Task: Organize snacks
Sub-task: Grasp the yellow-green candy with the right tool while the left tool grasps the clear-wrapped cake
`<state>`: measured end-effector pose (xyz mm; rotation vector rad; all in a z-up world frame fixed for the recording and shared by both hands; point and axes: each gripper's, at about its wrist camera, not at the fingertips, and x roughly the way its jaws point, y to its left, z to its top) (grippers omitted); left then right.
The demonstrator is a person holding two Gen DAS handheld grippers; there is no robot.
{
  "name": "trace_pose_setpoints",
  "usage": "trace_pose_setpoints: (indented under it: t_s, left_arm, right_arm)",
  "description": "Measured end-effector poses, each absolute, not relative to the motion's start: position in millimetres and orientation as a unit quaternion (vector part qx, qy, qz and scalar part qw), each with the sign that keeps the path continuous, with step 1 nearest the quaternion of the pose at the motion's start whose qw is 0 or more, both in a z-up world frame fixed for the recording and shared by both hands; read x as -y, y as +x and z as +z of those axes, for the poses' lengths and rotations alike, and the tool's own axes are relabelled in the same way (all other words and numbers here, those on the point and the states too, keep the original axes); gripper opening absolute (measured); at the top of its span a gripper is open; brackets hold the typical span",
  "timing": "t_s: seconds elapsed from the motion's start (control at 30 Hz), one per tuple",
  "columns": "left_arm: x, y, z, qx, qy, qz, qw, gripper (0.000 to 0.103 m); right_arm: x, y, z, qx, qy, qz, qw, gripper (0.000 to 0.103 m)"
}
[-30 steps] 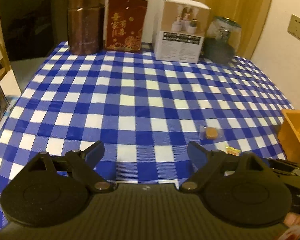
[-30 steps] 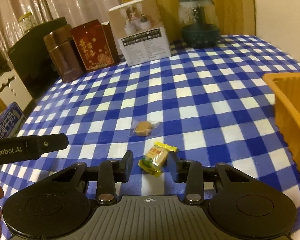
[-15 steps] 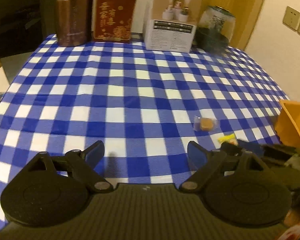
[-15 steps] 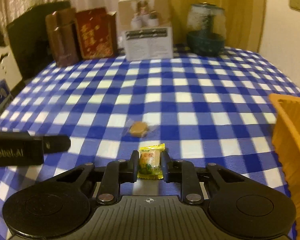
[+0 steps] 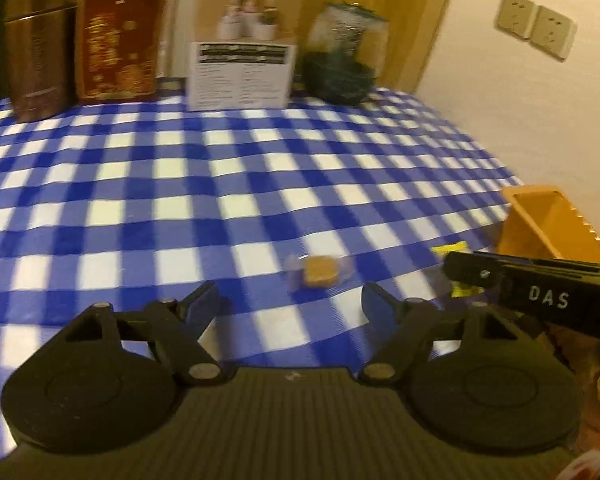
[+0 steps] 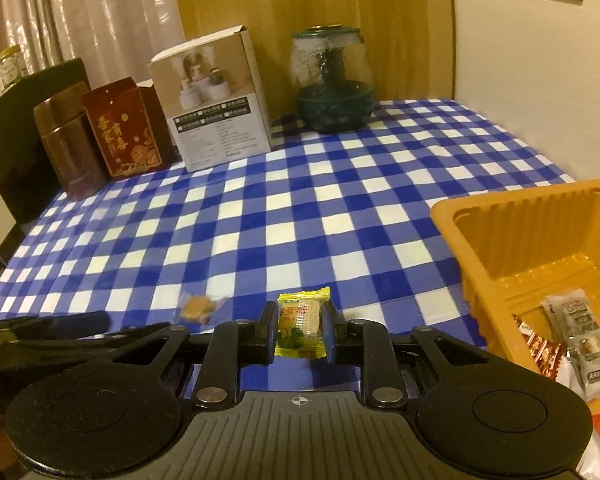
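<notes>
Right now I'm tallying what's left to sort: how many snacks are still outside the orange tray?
2: the yellow-wrapped snack clamped in the right gripper, and the clear-wrapped brown snack lying on the checkered tablecloth, ahead of the open left gripper. Others may be hidden.

Your right gripper (image 6: 302, 330) points down at a slant, its jaws clamped on a small yellow snack packet (image 6: 300, 326). Your left gripper (image 5: 290, 306) tilts down too; its jaws have just been closing, yet stand apart with nothing between them.
</notes>
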<state>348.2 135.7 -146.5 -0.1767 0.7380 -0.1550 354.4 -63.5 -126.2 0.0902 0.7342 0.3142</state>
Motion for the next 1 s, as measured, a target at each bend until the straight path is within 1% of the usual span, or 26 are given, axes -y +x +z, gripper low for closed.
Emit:
trace_pose_setpoints:
  t_s: [0.23,0.37,0.47,0.57,0.67,0.73,0.77,0.83,0.87,0.9,1.0]
  left_arm:
    - [-123.5,362.1,-156.2,-0.337,-0.096,-0.09,0.932,0.072]
    - [-116.4,369.5,-161.5,-0.34,-0.083,-0.09,0.932,0.061]
    - [-114.8,371.6,-163.9,-0.337,-0.078,-0.083,0.935,0.056]
    - [-114.3,372.0,-164.6,-0.335,-0.075,-0.077,0.936,0.043]
    - [-112.5,369.7,-164.8,-0.335,-0.064,-0.074,0.937,0.042]
    - [-112.6,368.5,-164.0,-0.335,-0.064,-0.075,0.937,0.039]
    - [-112.4,367.7,-162.8,-0.332,-0.064,-0.073,0.938,0.032]
    - [-111.3,366.6,-159.4,-0.332,-0.064,-0.074,0.938,0.026]
    - [-110.4,365.4,-157.4,-0.328,-0.063,-0.074,0.94,0.02]
    - [-109.0,364.9,-155.6,-0.328,-0.06,-0.075,0.94,0.016]
    - [-105.0,361.5,-152.4,-0.328,-0.047,-0.073,0.941,0.014]
  right_arm:
    - [65.2,357.5,-124.8,-0.353,0.045,0.149,0.923,0.023]
    - [66.5,358.4,-124.3,-0.353,0.048,0.146,0.923,0.023]
    - [66.0,358.7,-125.1,-0.353,0.049,0.143,0.923,0.023]
    - [65.6,358.8,-125.4,-0.354,0.05,0.143,0.923,0.023]
    - [65.3,358.8,-125.5,-0.354,0.051,0.143,0.923,0.023]
    - [64.4,358.7,-125.0,-0.353,0.05,0.143,0.923,0.023]
    - [64.5,358.6,-124.7,-0.353,0.051,0.143,0.923,0.023]
    - [65.0,358.5,-124.4,-0.353,0.052,0.142,0.923,0.023]
    - [65.2,358.4,-124.1,-0.353,0.053,0.142,0.923,0.023]
    - [65.6,358.0,-123.7,-0.352,0.053,0.143,0.923,0.023]
    - [66.4,356.8,-122.6,-0.352,0.054,0.144,0.923,0.023]
